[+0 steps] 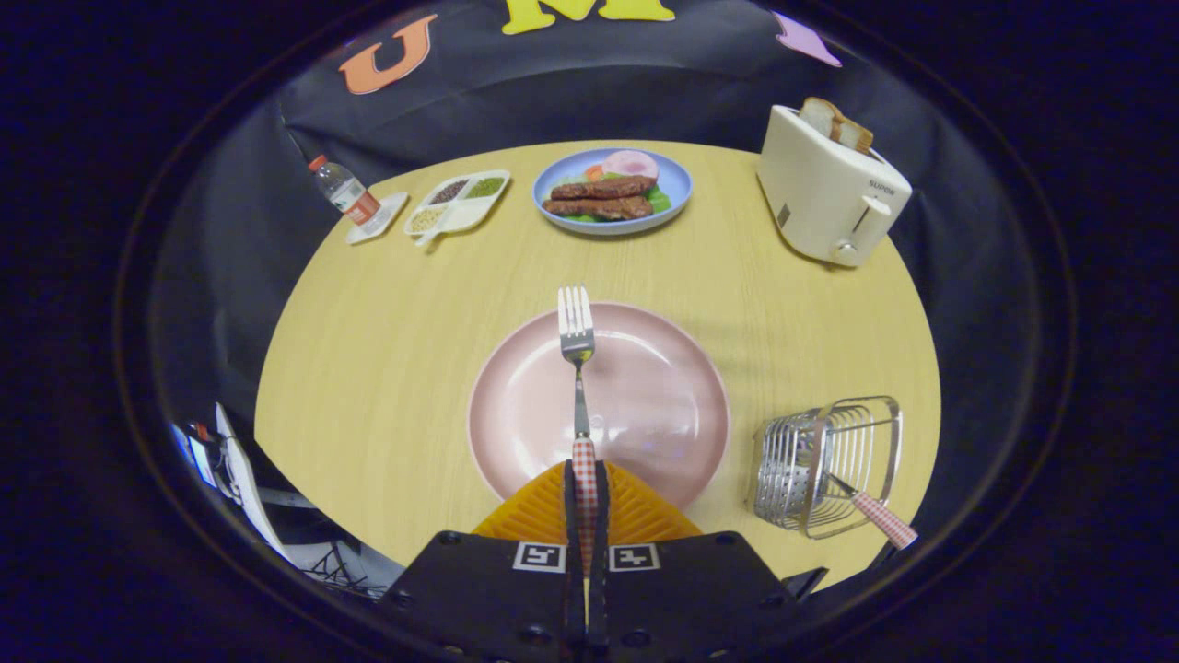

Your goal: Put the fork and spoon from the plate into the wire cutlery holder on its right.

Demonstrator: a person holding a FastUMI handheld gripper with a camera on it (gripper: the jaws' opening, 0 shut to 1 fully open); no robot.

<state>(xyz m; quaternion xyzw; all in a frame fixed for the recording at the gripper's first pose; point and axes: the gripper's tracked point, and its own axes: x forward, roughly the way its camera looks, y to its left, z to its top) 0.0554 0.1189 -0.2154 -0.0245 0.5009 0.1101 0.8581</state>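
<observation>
Tongs (586, 479) clamped narrow on the red-and-white checked handle of the steel fork (577, 364) — both fingers press it from either side. Fork runs straight ahead from the fingertips, tines pointing away, over the round pink plate (645, 405); can't tell if it touches the plate or is lifted off it. Plate sits just ahead of the tongs on the round light-wood desk (387, 368).

Silver wire cutlery holder (824, 465) stands on the desk to the right of the tongs, just beside the plate's right rim. Spoon with matching checked handle (882, 518) already in the holder — handle sticks out at a slant toward the near right.

Well beyond the plate: blue plate of food (612, 190) straight ahead, white sectioned tray (458, 203) and small plastic bottle (345, 191) ahead-left, cream toaster with bread slices (829, 189) ahead-right.
</observation>
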